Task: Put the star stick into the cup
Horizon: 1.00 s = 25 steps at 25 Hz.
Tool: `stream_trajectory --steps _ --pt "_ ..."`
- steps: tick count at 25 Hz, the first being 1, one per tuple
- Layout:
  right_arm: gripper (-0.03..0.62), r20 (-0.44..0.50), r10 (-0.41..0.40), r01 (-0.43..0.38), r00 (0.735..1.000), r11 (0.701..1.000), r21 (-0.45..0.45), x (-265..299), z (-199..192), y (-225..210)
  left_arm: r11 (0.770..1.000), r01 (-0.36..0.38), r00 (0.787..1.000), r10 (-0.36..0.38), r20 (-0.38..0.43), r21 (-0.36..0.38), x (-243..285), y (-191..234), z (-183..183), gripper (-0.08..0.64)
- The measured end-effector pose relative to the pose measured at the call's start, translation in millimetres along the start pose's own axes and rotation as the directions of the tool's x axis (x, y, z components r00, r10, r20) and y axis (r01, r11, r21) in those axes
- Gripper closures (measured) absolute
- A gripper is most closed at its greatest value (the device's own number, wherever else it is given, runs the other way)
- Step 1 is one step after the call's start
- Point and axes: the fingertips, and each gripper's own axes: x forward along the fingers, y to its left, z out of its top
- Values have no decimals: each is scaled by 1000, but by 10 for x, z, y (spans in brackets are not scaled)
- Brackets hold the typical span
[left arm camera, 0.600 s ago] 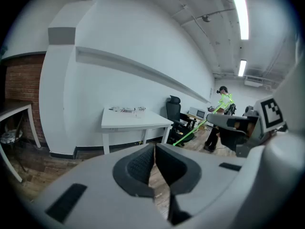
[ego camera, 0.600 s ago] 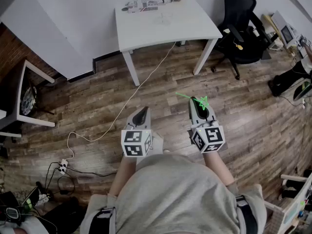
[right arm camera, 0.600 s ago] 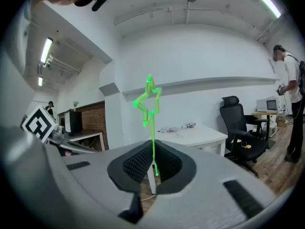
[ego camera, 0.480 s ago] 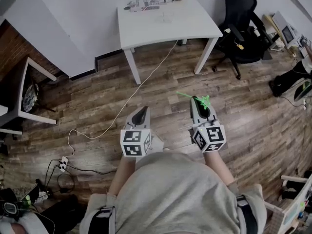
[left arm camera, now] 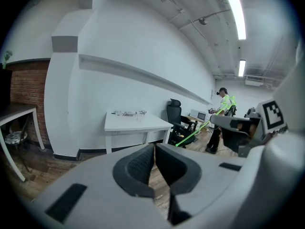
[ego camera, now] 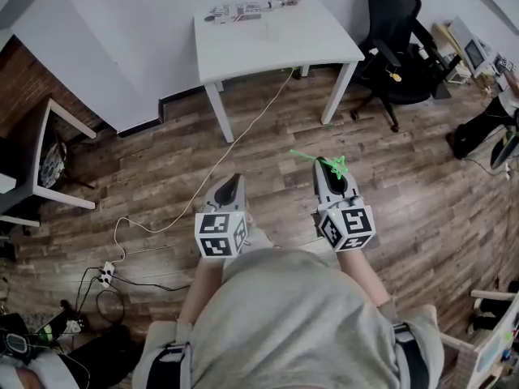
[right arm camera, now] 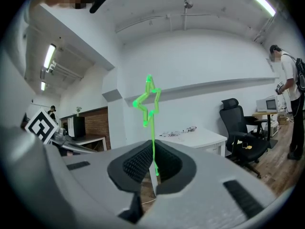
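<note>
We've got right gripper clamped on star stick, centre-right of head view. Star sits just past jaw tips, stem pokes out left. Left gripper alongside, jaws together, nothing in them. Table top centre.

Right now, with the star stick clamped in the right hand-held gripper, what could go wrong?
1. The right hand-held gripper pinches the thin green star-topped stick only near its bottom end, so the long free length may pivot or slip.
2. A white cable trails across the wooden floor on the way to the white table, a likely trip hazard when walking over.
</note>
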Motion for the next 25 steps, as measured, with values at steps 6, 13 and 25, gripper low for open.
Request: stream_trajectory --steps 6,13,25 --pt "581 -10 32 -32 999 999 3 -19 -39 46 1000 0 1000 0 15 3 0 -44 23 549" --pt "580 -29 51 -50 998 999 13 72 -121 57 1000 10 1000 -10 29 -9 83 -43 77 549" --pt "580 -54 23 -21 998 999 25 577 -138 -263 999 43 999 -43 11 -3 649 101 241 549"
